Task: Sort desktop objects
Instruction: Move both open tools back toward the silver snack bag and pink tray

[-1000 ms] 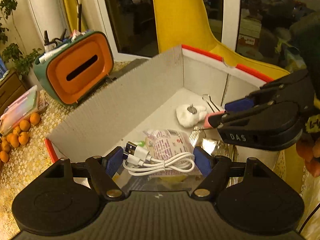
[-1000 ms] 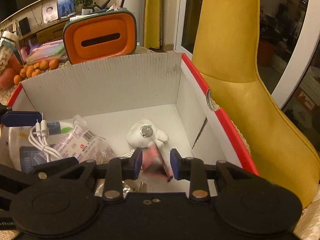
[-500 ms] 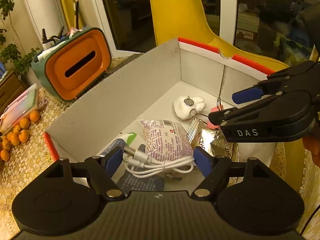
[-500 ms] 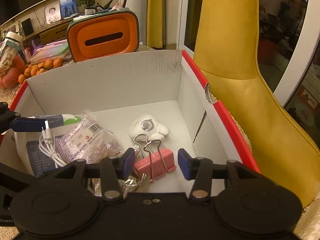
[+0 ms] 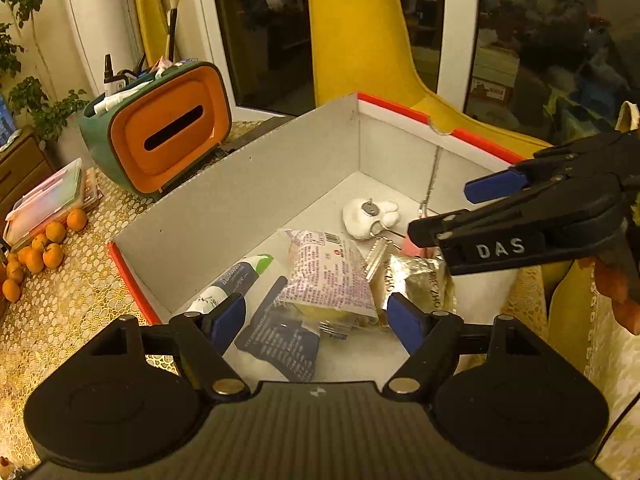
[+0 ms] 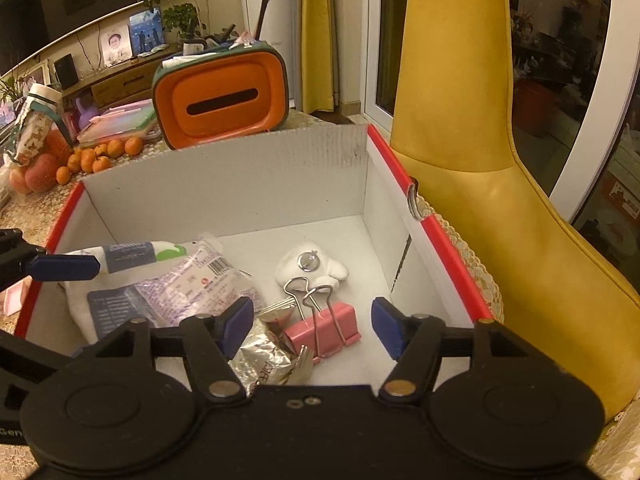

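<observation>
A white cardboard box with red rim (image 5: 224, 208) (image 6: 224, 184) holds a pink binder clip (image 6: 324, 330), a white plush keyring (image 6: 310, 266) (image 5: 370, 216), a purple-printed snack packet (image 5: 330, 276) (image 6: 200, 284), a foil packet (image 5: 416, 280) (image 6: 262, 360), a white tube (image 5: 230, 286) (image 6: 140, 254) and a dark blue sachet (image 5: 280, 340). My left gripper (image 5: 316, 320) is open and empty above the box's near end. My right gripper (image 6: 312, 328) is open above the binder clip, not touching it; it also shows in the left wrist view (image 5: 452, 208).
An orange and green tissue box (image 5: 164, 136) (image 6: 222, 100) stands behind the box. Small oranges (image 5: 36, 252) (image 6: 96, 156) and a flat plastic case (image 5: 44, 200) lie to the left on the lace tablecloth. A yellow chair (image 6: 480, 160) stands close on the right.
My right gripper opened and let the pink binder clip drop into the box. The white cable that was between my left gripper's fingers is no longer in view, and both grippers have risen.
</observation>
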Action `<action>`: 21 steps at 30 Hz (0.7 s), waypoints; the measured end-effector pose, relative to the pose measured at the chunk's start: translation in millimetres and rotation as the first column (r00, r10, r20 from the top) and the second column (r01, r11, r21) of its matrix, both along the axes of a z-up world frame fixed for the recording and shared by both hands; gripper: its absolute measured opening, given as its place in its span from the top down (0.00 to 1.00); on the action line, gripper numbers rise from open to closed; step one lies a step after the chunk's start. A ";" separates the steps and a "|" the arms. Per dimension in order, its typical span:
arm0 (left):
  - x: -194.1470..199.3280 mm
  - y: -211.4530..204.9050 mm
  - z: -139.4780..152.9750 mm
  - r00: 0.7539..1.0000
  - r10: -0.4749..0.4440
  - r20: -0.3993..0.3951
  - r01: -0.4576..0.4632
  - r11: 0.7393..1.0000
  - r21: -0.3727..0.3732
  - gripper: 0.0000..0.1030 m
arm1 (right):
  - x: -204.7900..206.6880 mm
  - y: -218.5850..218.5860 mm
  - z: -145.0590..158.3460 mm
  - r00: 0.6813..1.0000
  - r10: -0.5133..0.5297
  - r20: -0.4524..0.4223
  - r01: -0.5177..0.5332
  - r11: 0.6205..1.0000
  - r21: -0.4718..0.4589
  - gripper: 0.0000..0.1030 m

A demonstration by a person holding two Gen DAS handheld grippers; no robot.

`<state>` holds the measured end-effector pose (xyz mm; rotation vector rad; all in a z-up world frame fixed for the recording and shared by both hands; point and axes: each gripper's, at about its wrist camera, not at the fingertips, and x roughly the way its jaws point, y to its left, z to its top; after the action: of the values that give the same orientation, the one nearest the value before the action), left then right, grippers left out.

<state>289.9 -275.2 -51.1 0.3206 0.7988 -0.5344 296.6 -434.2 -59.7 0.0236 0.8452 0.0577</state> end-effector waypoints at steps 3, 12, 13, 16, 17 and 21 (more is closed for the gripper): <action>-8.5 2.1 5.4 1.000 -0.006 0.007 0.006 1.000 -0.014 0.25 | -4.2 2.6 4.2 1.000 0.002 0.005 -0.002 1.000 -0.002 0.37; -32.9 17.8 26.8 0.999 0.009 0.033 -0.007 0.996 -0.086 0.25 | -25.1 12.2 26.4 0.999 0.025 0.040 -0.025 1.000 -0.002 0.32; -35.8 20.4 28.8 0.999 0.013 0.033 -0.009 0.995 -0.095 0.25 | -28.5 13.4 29.4 0.999 0.029 0.045 -0.029 1.000 -0.003 0.32; -44.5 27.3 34.5 0.999 0.019 0.034 -0.015 0.993 -0.120 0.25 | -38.3 16.4 37.5 0.997 0.042 0.060 -0.042 0.999 -0.002 0.30; -47.7 29.7 36.4 0.999 0.019 0.035 -0.014 0.992 -0.126 0.25 | -41.1 17.5 39.7 0.997 0.045 0.063 -0.045 0.999 -0.002 0.29; -61.1 38.2 44.3 0.998 0.025 0.051 -0.017 0.989 -0.148 0.25 | -51.0 21.2 46.6 0.996 0.050 0.074 -0.050 0.999 -0.001 0.25</action>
<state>228.8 -237.0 -6.8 0.1891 0.7062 -0.5600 245.6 -413.0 -13.1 0.0012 0.7717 0.1054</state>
